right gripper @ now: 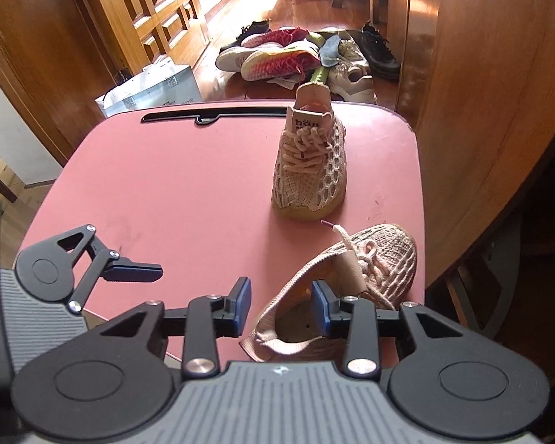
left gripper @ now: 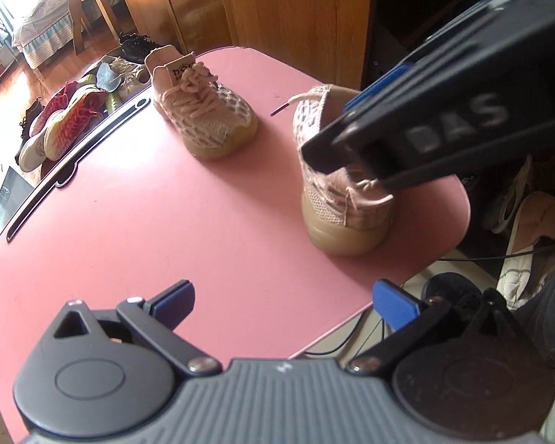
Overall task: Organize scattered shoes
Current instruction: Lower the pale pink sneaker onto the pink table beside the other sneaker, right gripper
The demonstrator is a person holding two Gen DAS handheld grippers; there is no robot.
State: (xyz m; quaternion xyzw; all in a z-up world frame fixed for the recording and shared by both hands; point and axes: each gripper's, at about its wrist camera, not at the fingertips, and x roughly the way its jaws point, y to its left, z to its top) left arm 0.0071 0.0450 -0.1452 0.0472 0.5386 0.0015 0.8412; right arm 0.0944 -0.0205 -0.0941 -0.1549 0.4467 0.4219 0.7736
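Observation:
Two pink mesh sneakers with gum soles stand on a pink table (left gripper: 159, 222) (right gripper: 174, 185). The far sneaker (left gripper: 203, 111) (right gripper: 309, 170) sits upright, laces up, and nothing touches it. The near sneaker (left gripper: 340, 207) (right gripper: 381, 259) rests by the table's right edge. My right gripper (right gripper: 281, 309) (left gripper: 336, 129) straddles its collar, one blue pad inside the opening and one outside. A gap shows at each pad, so it is open. My left gripper (left gripper: 285, 301) hovers wide open over bare table near the front edge, and one of its fingers (right gripper: 137, 272) shows at the left.
A pile of mixed shoes (left gripper: 74, 111) (right gripper: 296, 55) lies on the wooden floor beyond the table. A black slot (right gripper: 214, 114) runs along the table's far edge. A white bag (right gripper: 151, 88) stands far left, a wooden cabinet (right gripper: 481, 111) close on the right. More shoes (left gripper: 529, 236) and cables lie below the table.

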